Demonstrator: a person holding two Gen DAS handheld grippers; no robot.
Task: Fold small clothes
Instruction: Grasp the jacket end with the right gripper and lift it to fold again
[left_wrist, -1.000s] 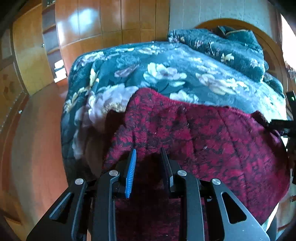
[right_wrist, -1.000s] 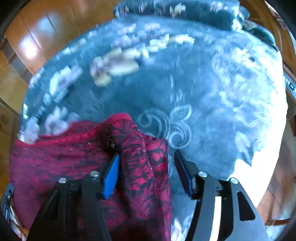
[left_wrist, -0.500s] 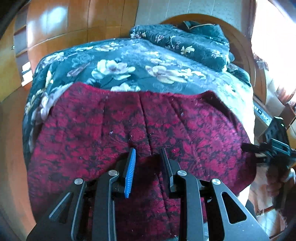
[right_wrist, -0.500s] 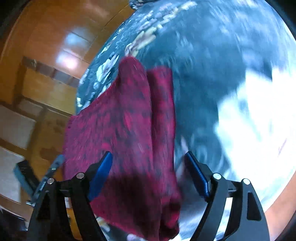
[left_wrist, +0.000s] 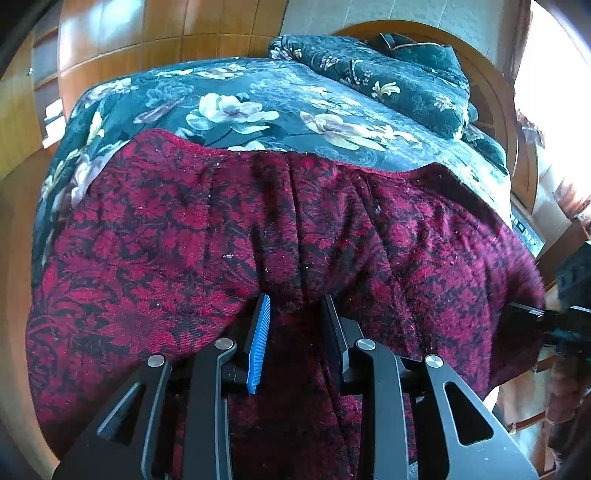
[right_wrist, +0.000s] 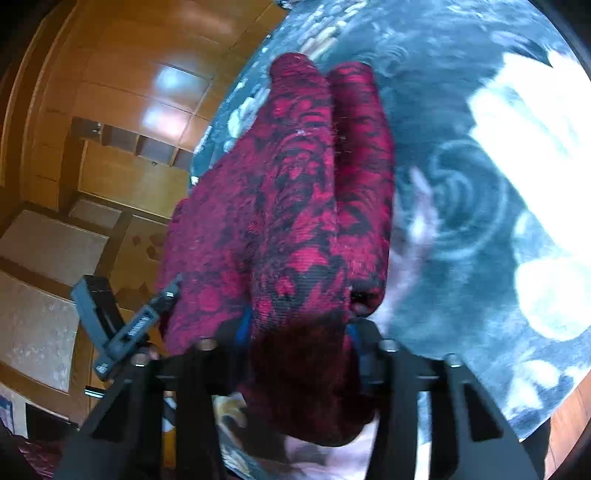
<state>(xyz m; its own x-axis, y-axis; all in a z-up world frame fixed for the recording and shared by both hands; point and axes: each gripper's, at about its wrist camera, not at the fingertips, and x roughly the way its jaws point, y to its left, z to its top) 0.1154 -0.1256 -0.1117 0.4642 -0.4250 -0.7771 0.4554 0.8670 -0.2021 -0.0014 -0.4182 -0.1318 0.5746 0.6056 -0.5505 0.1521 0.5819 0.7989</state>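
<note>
A dark red garment with a black pattern (left_wrist: 229, 229) hangs stretched between both grippers above the bed. My left gripper (left_wrist: 295, 306) is shut on a bunched fold at its near edge. In the right wrist view the same garment (right_wrist: 295, 206) fills the middle, bunched into two ridges. My right gripper (right_wrist: 299, 328) is shut on it, and the cloth hides the fingertips. The right gripper shows in the left wrist view at the far right (left_wrist: 569, 295), and the left gripper shows at the lower left of the right wrist view (right_wrist: 125, 328).
A bed with a dark green floral quilt (left_wrist: 258, 107) lies under and beyond the garment. A folded matching quilt (left_wrist: 388, 70) sits at the curved wooden headboard (left_wrist: 491, 88). Wooden wall panels (right_wrist: 122, 74) and cabinets stand to the left. The wooden floor (left_wrist: 18, 295) runs along the bed.
My right gripper closed from wide open onto the garment's bunched corner. Both grippers lifted and spread the garment, so it now hangs wider across the left wrist view.
</note>
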